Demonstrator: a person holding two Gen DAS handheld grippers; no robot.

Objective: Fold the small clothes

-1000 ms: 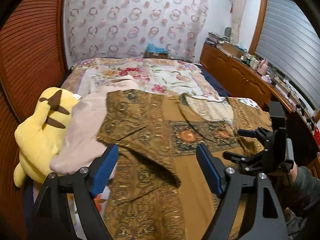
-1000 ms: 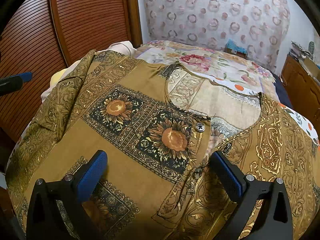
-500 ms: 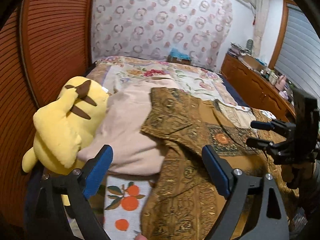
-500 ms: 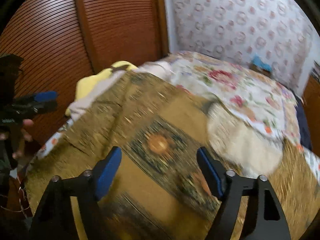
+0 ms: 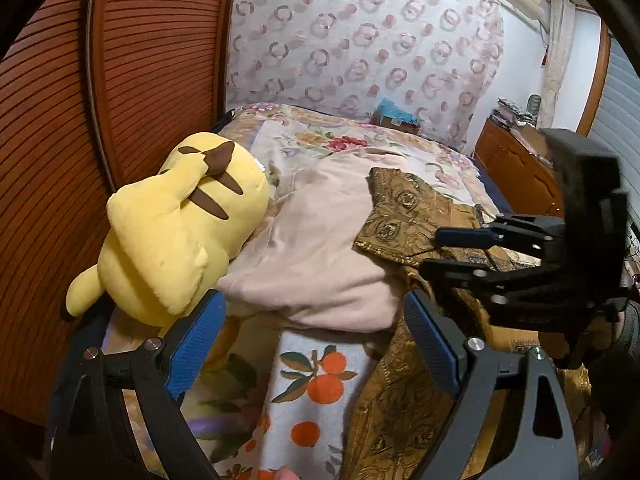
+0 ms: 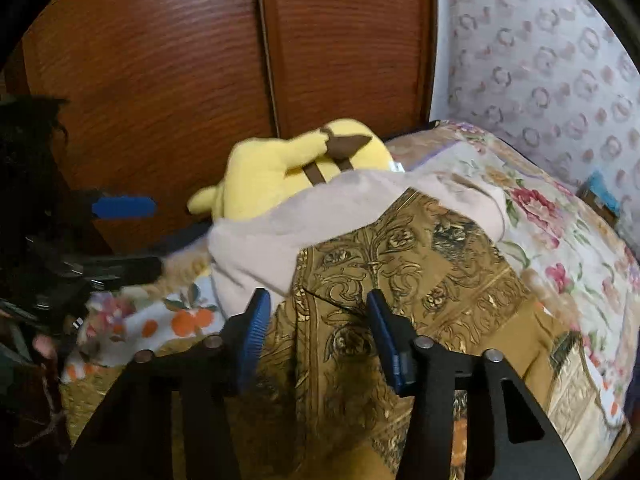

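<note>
The bed (image 5: 460,168), with its floral cover, stood against a wooden wardrobe (image 5: 152,80). On it lay the brown shirt (image 6: 420,264), spread out and still unfolded, its sleeve resting on a pink cloth (image 5: 320,264) beside a yellow plush (image 5: 180,232). The right tool (image 6: 316,340) was half open, its blue pads on both sides of the sleeve area (whether they touched the fabric I cannot tell), and it gripped nothing firmly. The left tool (image 5: 316,352) was wide open and empty, above the orange-print sheet (image 5: 316,384) near the shirt's edge. In my judgement the folding had hardly begun: no clear fold was made, and all the folds were left to do.
</note>
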